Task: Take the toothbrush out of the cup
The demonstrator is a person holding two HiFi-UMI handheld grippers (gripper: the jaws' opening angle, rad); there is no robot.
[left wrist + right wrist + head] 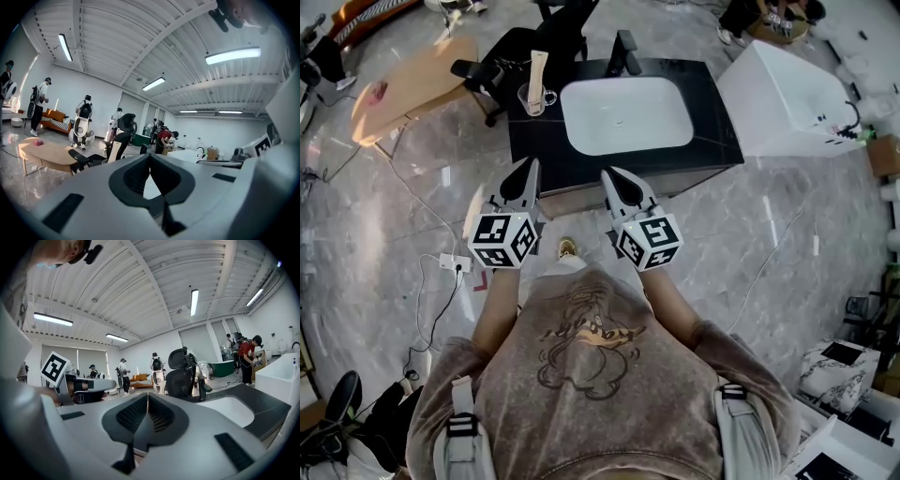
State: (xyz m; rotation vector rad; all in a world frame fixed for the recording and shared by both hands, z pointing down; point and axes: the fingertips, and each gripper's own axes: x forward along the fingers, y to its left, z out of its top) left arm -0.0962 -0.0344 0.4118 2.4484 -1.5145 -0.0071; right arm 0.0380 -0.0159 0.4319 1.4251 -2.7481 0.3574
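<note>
The room is bright. Long ceiling lights (233,55) shine white from above. The shiny floor (356,234) shows pale glare. Shadows are soft. Both gripper views bend round at the edges and have black corners. Things very near those cameras look blurry.

Cup (534,99): clear glass with a side handle, upright on the dark countertop (534,141) at its back left corner, just left of the white basin (625,114). Toothbrush (538,67): pale beige, standing in the cup, upper end well above the rim.
</note>
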